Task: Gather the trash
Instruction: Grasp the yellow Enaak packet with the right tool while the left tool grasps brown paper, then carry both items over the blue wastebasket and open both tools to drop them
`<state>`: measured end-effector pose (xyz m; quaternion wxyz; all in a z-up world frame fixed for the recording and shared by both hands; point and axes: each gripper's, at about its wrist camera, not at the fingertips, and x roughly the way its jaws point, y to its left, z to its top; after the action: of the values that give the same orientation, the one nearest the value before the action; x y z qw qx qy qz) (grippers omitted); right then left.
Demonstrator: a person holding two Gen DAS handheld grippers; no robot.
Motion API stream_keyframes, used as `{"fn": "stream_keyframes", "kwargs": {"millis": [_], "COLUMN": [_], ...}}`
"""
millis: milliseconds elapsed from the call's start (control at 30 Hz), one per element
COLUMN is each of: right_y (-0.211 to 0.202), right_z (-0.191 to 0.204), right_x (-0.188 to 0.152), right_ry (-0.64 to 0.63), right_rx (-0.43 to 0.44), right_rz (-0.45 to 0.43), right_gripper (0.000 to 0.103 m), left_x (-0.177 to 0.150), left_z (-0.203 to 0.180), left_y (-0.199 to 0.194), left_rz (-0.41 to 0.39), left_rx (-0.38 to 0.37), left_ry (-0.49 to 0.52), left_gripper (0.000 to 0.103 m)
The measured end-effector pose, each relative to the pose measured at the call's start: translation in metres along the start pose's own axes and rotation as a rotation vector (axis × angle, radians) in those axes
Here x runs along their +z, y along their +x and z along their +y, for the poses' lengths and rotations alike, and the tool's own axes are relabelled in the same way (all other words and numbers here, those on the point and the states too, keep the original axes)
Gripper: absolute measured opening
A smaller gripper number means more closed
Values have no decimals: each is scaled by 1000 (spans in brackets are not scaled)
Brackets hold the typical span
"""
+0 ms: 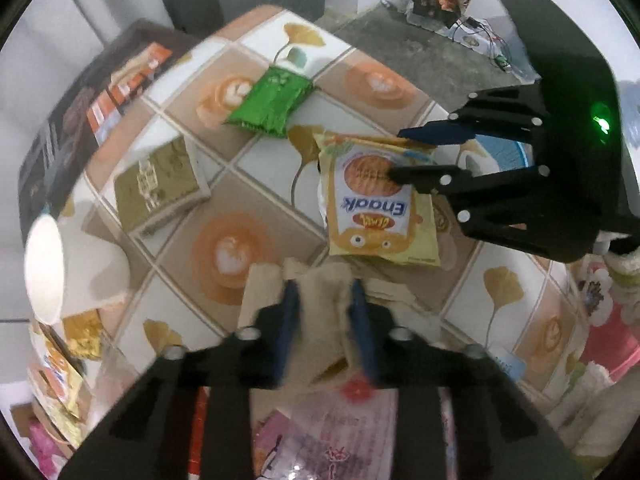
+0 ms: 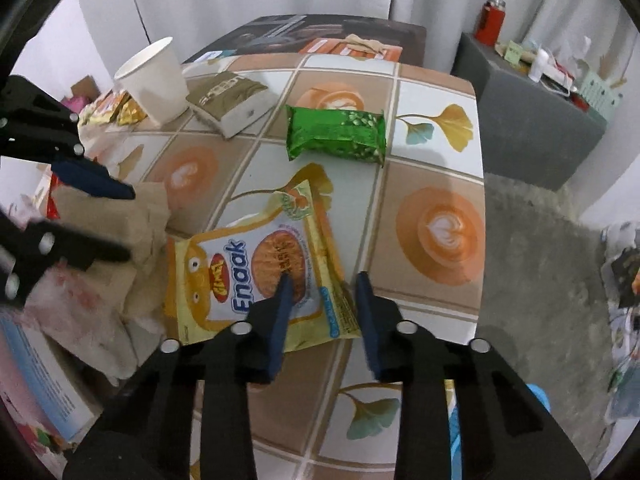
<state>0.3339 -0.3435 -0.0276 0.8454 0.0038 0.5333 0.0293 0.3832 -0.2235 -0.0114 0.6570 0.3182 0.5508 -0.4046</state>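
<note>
A yellow Enaak snack packet [image 2: 264,272] lies flat on the patterned tabletop [image 2: 436,92]; it also shows in the left wrist view [image 1: 376,204]. My right gripper [image 2: 324,280] is open, its fingers straddling the packet's near right corner; it also shows in the left wrist view [image 1: 396,154]. My left gripper [image 1: 325,292] holds crumpled brown paper [image 1: 320,312] between its fingers at the table edge; both show in the right wrist view, the gripper [image 2: 130,224] and the paper [image 2: 116,224]. A green snack packet [image 2: 338,134] lies farther back.
A white paper cup [image 2: 154,80] and an olive-and-white box [image 2: 232,98] stand at the far left of the table. Gold wrappers [image 2: 116,110] lie beside the cup. A dark poster board [image 2: 320,32] lies behind the table. A grey cabinet [image 2: 532,112] stands at right.
</note>
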Motion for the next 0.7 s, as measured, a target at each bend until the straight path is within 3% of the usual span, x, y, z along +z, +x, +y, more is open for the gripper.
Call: {"fn": "stream_keyframes", "kwargs": {"millis": [67, 133, 233, 467, 700], "right_y": [-2, 2, 3, -16, -65], "right_z": [-4, 1, 5, -2, -16], "right_x": [-2, 0, 2, -2, -6], "right_ry": [19, 39, 72, 147, 209], "right_rx": [5, 19, 32, 55, 63], "right_rz": [-4, -7, -14, -58, -151], "right_gripper": [17, 9, 5, 2, 2], "left_x": [-1, -2, -4, -2, -2], "left_z": [4, 6, 8, 22, 21], "left_y": [1, -2, -10, -47, -99], "left_rz": [-3, -17, -59, -175, -300], "left_rx": [-4, -6, 9, 70, 115], "left_ry": [-23, -33, -42, -120, -198], "left_gripper": [10, 6, 3, 2, 2]}}
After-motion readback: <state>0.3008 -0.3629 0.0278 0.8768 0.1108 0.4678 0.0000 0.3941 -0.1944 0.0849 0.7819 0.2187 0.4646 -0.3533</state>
